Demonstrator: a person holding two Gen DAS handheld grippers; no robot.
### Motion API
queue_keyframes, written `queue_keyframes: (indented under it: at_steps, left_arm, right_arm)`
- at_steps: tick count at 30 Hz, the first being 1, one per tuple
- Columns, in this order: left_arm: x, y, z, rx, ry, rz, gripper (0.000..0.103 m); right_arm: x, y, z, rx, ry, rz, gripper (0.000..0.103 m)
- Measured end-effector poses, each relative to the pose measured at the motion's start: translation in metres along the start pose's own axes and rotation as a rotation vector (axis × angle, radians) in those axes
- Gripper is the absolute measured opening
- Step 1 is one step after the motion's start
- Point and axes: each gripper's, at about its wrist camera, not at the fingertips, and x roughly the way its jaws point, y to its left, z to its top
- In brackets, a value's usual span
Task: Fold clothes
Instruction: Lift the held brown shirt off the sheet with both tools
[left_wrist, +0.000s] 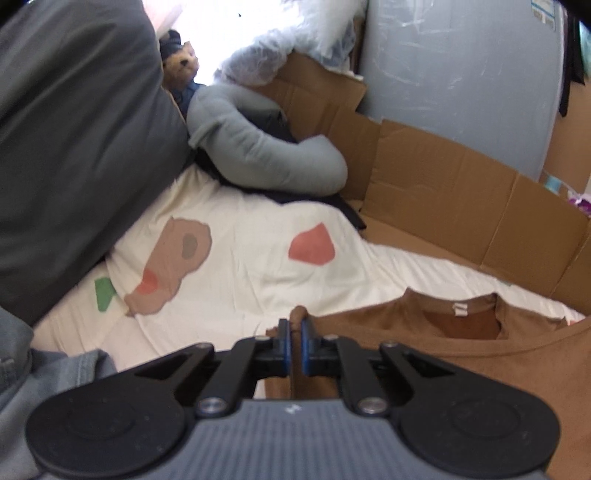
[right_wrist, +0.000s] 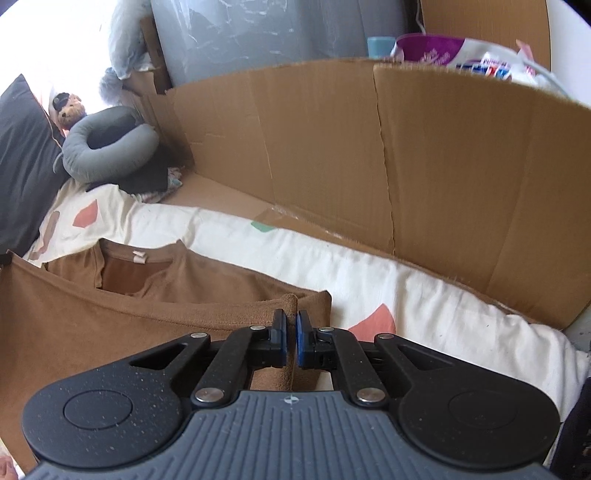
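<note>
A brown T-shirt (left_wrist: 461, 354) lies on a cream bedsheet (left_wrist: 251, 266) with its neck opening and white label facing the cardboard. My left gripper (left_wrist: 294, 325) is shut on a fold of the shirt's left edge. In the right wrist view the same brown shirt (right_wrist: 110, 317) spreads to the left, and my right gripper (right_wrist: 291, 317) is shut on a bunched fold at its right edge. The shirt's lower part is hidden under both grippers.
A cardboard wall (right_wrist: 369, 147) borders the far side of the bed. A grey neck pillow (left_wrist: 258, 147), a teddy bear (left_wrist: 181, 66) and a dark cushion (left_wrist: 74, 147) sit at the bed's head. Grey denim (left_wrist: 44, 369) lies at the left.
</note>
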Motion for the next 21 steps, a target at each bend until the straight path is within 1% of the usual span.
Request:
queue_keyframes:
  at_steps: [6, 11, 16, 21]
  left_arm:
    - [-0.02, -0.002, 0.015, -0.007, -0.055, -0.004, 0.005]
    - [-0.023, -0.005, 0.025, 0.003, -0.077, -0.002, 0.005]
    - [-0.016, -0.008, 0.033, 0.013, -0.091, 0.011, 0.005]
    - [0.005, -0.009, 0.038, 0.032, -0.081, 0.029, 0.005]
  right_arm:
    - [-0.025, 0.002, 0.016, 0.004, -0.058, -0.015, 0.004]
    - [-0.034, 0.004, 0.029, 0.002, -0.077, -0.018, 0.004]
    - [-0.031, 0.005, 0.04, -0.009, -0.086, -0.026, 0.004]
    - [-0.016, 0.008, 0.049, -0.033, -0.078, -0.072, 0.004]
